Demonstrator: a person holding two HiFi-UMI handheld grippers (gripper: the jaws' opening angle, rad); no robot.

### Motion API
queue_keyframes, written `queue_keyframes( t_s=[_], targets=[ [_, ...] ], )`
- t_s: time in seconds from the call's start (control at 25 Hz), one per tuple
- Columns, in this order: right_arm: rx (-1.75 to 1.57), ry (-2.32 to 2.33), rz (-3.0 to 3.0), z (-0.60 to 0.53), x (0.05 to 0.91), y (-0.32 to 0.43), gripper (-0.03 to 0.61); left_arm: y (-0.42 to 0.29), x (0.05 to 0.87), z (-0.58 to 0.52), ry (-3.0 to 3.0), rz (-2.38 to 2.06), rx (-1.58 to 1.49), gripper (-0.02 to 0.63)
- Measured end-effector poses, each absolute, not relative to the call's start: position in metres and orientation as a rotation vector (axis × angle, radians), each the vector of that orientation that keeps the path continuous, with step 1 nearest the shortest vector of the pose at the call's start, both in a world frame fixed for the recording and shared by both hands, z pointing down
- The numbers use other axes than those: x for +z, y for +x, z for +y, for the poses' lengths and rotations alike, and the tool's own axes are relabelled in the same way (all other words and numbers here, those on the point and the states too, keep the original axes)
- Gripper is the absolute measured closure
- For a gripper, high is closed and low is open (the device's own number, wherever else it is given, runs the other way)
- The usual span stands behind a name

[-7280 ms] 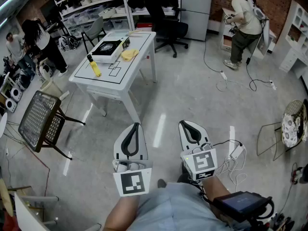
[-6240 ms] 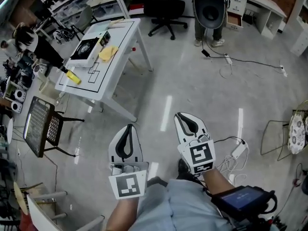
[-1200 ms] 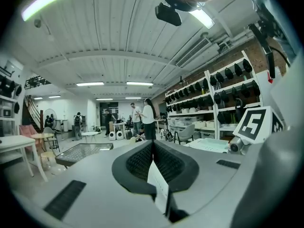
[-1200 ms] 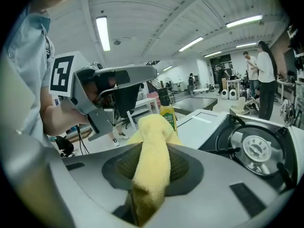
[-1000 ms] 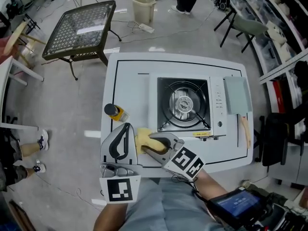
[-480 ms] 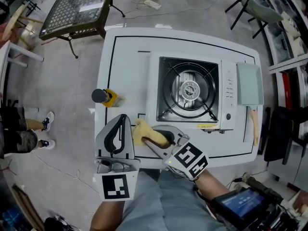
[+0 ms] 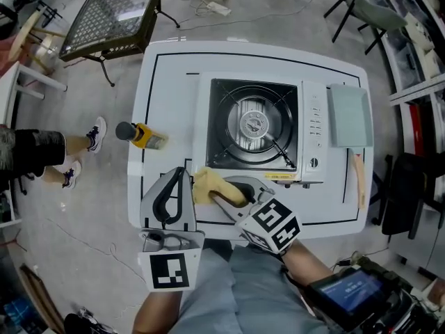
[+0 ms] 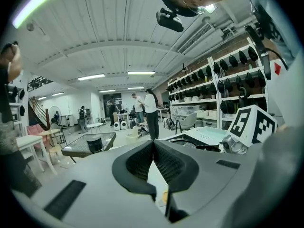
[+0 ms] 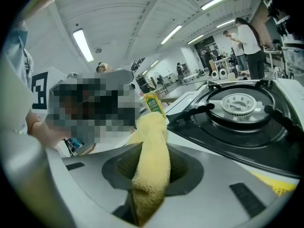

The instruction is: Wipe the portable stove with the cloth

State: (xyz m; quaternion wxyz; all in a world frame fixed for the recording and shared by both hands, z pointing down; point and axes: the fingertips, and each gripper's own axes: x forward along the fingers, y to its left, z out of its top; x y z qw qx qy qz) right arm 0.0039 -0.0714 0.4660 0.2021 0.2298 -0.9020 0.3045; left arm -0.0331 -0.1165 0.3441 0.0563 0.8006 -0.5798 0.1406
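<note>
right gripper: jaws closed partway and clamped on the cloth, which fills the gap between the pads and hangs out past the tips; it lies low over the near edge of the table, pointing at the stove's near-left corner.
left gripper: jaws pressed together at the tips with nothing between them; it is just left of the right gripper and about parallel to it.
cloth: yellow terry, bunched into a thick roll in the right gripper; its free end sits just beside the stove's near-left corner, perhaps touching the rim, though the head view does not settle that.
stove: single burner with a black top and white body, in the middle of the table, knobs on its right side.
table: white with black outline marks.
bottle: yellow with a black cap, lying left of the stove, well apart from both grippers.
grey pad: flat, just right of the stove.
</note>
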Motion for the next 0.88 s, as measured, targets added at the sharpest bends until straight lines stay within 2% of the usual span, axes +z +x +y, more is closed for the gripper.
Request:
queue_keyframes(
  t_s=[0.88],
  targets=[
    [0.942, 0.776, -2.513, -0.061, 0.465, 0.112, 0.448, 0.081, 0.332, -0.105, 2.545, -1.653, 0.475, 0.595]
  ],
)
